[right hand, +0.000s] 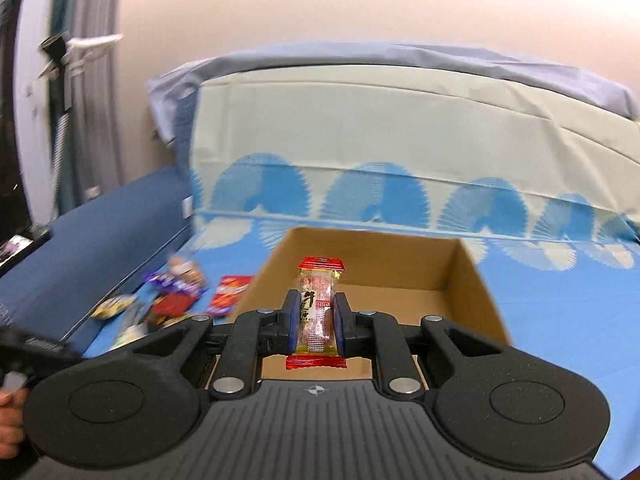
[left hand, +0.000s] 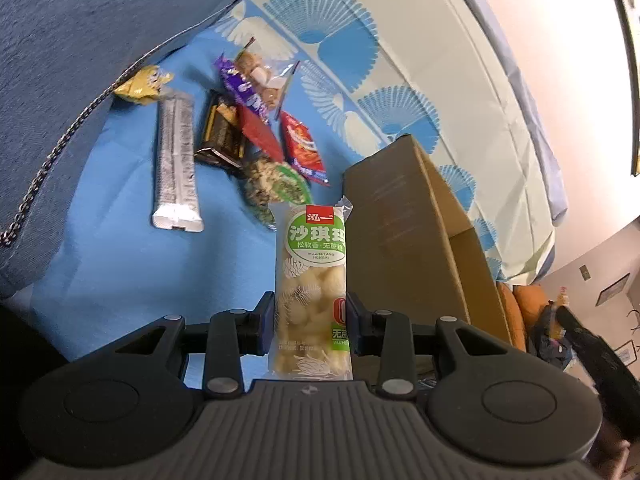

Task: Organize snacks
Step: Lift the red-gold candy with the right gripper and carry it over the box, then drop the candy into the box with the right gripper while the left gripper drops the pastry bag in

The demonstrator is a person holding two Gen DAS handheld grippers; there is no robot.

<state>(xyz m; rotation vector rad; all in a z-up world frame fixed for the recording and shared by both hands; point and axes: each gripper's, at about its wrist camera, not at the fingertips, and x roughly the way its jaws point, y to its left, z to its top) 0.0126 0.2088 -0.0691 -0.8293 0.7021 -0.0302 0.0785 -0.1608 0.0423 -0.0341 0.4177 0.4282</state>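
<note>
Left wrist view. Left gripper (left hand: 311,322) closed partway on a long clear-wrapped snack with green label (left hand: 312,280), pads pressing both sides, packet pointing forward along the fingers. Cardboard box (left hand: 404,240) just right of the packet, standing on the blue patterned bedspread (left hand: 120,264). Loose snacks in a heap beyond the packet: silver stick pack (left hand: 176,164), yellow wrapper (left hand: 142,85), dark brown packet (left hand: 222,136), purple packet (left hand: 242,88), red packet (left hand: 304,148), clear bag of pale pieces (left hand: 262,74), green-lidded item (left hand: 276,186). Blue cushion with metal chain (left hand: 48,152) at left.

Right wrist view. Right gripper (right hand: 316,322) closed tight on a small red-ended clear snack packet (right hand: 318,308), held upright between the pads, in front of the open box (right hand: 460,276). Box interior appears bare cardboard where visible. Snack heap (right hand: 176,292) left of the box, blurred. Folded quilt with fan pattern (right hand: 400,152) behind the box. Part of a hand (right hand: 10,424) at lower left edge.
</note>
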